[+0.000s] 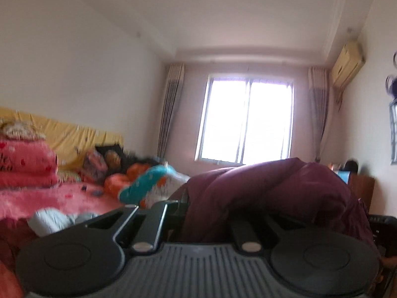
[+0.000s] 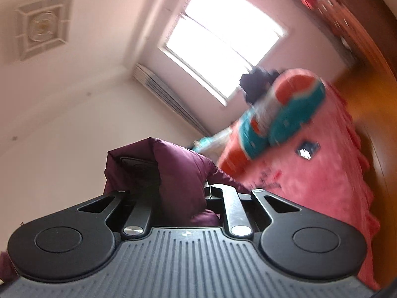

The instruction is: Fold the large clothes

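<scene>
Item: 1 dark plum padded coat, quilted and puffy, judged soft, bulky and light for its size, with a smooth shell likely to slip; best taken at a hem, seam or collar edge where several layers can be pinched together. Location: lifted above the pink bedspread, bunched across both grippers. Left gripper: pointed roughly level toward the window, cloth draped over its right finger and hiding the tips, so whether it is closed cannot be told. Right gripper: tilted steeply upward toward the ceiling, fingers spread somewhat with a thick fold of coat clamped between them. Also noted: teal and orange bedding heaped further along the bed.
</scene>
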A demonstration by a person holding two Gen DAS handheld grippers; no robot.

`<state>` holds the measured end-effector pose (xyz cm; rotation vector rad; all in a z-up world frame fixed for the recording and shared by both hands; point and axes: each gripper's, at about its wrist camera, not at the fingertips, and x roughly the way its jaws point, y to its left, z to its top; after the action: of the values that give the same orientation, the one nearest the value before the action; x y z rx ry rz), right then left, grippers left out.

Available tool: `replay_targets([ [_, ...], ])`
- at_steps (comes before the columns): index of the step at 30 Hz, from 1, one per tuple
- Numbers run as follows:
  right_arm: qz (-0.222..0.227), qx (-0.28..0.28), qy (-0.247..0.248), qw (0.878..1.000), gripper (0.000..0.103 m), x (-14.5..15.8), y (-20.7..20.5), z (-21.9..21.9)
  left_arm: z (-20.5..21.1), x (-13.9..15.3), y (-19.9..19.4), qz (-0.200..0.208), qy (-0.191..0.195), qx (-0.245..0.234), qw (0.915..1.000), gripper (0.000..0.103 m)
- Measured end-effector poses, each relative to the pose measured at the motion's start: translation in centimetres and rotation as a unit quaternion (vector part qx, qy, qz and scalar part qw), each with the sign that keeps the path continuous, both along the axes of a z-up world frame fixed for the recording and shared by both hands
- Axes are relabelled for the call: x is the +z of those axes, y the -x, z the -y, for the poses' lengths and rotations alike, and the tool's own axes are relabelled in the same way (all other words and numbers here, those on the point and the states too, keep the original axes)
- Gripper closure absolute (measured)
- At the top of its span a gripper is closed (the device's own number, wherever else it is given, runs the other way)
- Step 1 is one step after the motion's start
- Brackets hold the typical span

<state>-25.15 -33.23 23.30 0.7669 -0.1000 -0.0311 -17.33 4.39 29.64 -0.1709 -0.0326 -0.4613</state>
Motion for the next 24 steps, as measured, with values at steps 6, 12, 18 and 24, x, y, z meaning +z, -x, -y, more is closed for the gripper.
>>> replay_targets([
  [6,0.060,-0.015,0.029,0.998,0.087,4.7,3.4,-1.0,-1.9,4.9,4.2,0.064,0.015,-0.009,0.9978,0.099],
  [12,0.119,-0.040,0.066,0.990,0.087,9.0,6.0,-1.3,-3.2,9.5,7.9,0.114,0.020,-0.025,0.9930,0.098],
  [18,0.160,-0.068,0.101,0.980,0.087,13.0,7.8,-1.7,-3.7,12.8,9.6,0.122,0.007,-0.049,0.9913,0.098],
  [24,0.173,-0.095,0.128,0.972,0.086,14.8,6.4,-0.3,-2.8,14.3,8.0,0.084,-0.015,-0.073,0.9937,0.097],
])
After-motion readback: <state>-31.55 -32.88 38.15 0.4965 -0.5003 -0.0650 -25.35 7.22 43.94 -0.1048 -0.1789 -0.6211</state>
